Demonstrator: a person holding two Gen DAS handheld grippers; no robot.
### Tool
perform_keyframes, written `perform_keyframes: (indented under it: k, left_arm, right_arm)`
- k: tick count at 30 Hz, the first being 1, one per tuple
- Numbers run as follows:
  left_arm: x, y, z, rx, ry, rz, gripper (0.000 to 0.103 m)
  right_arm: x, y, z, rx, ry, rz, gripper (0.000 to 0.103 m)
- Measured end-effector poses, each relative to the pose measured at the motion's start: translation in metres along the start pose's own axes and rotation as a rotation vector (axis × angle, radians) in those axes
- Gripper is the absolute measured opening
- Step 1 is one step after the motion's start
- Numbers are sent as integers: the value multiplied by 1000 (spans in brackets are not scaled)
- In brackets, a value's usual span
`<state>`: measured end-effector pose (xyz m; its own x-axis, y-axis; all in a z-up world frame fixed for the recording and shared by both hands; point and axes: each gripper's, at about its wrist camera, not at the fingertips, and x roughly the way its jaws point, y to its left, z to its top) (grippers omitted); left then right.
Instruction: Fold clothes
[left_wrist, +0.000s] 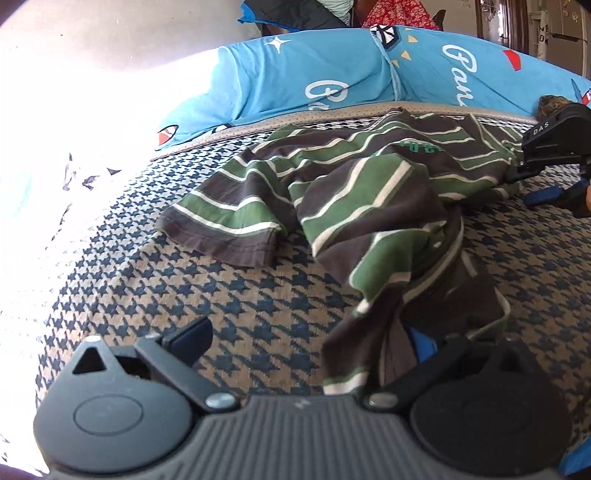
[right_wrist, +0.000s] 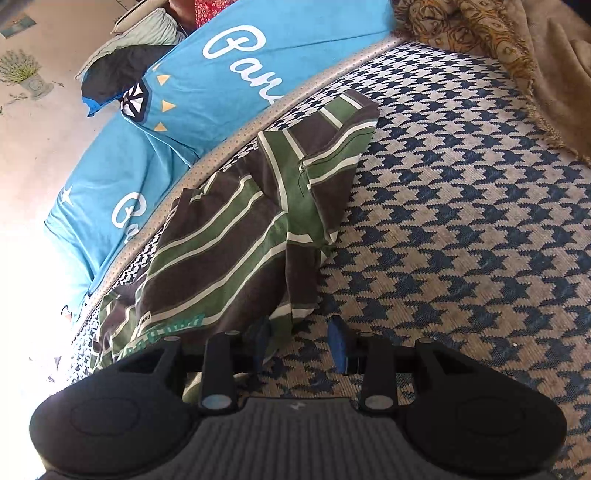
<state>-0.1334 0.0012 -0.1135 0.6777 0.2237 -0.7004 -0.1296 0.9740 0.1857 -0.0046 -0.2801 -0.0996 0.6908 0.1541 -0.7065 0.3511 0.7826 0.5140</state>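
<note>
A crumpled T-shirt (left_wrist: 351, 192) with green, dark brown and white stripes lies on a houndstooth bedspread (left_wrist: 221, 295). My left gripper (left_wrist: 306, 341) is open wide at the shirt's near end. Its left finger is bare over the bedspread, while a fold of shirt drapes over its right finger, leaving only a bit of blue pad (left_wrist: 424, 343) showing. My right gripper (right_wrist: 300, 341) is open with a narrower gap, and a corner of the shirt (right_wrist: 229, 236) hangs down between its blue pads (right_wrist: 338, 343). In the left wrist view the right gripper (left_wrist: 528, 184) sits at the shirt's far right edge.
Blue printed pillows (left_wrist: 295, 77) (right_wrist: 221, 81) line the far edge of the bed. A tan patterned blanket (right_wrist: 517, 48) is bunched at the upper right. Bare bedspread (right_wrist: 461, 221) stretches to the right of the shirt. Strong glare washes out the left side.
</note>
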Motion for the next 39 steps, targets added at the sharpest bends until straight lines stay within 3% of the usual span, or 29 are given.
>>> perform_keyframes:
  k: [1,3,5,8,12,16,18,24,27,30,35,39]
  left_arm:
    - [2,4,1,-13,4,20,103]
    - [6,13,5,-39,12,72,103]
    - [12,23,11,-60,23,136,103]
    - [20,41,22,-95,46,217,103]
    - [28,73,39,-160,71,265,103]
    - [33,89,53,-151,66,311,103]
    - [35,96,62,-141,58,333,103]
    - [42,113,93,-144,22,375,103]
    - [44,117,101,-157,21,349,103]
    - [46,115,105,-157,25,317,103]
    - [48,104,103,-146,31,277,103]
    - [49,104,104,-153,27,270,103]
  right_arm:
    - [2,3,0,-8,-12,1,33]
    - [5,8,0,-25,-28,5,14]
    - [7,15,2,-38,-51,25,10]
    - [5,25,5,-51,-93,67,9]
    - [-8,37,16,-2,-168,176,8]
    - [-23,48,28,21,-253,289,8]
    - [-23,49,32,51,-269,303,8]
    - [-16,47,36,30,-221,167,16]
    - [-26,42,36,-8,-271,84,22]
    - [-31,34,37,-17,-238,22,26]
    - [-33,26,24,-88,-132,23,26]
    - [-31,36,4,-242,-39,15,26]
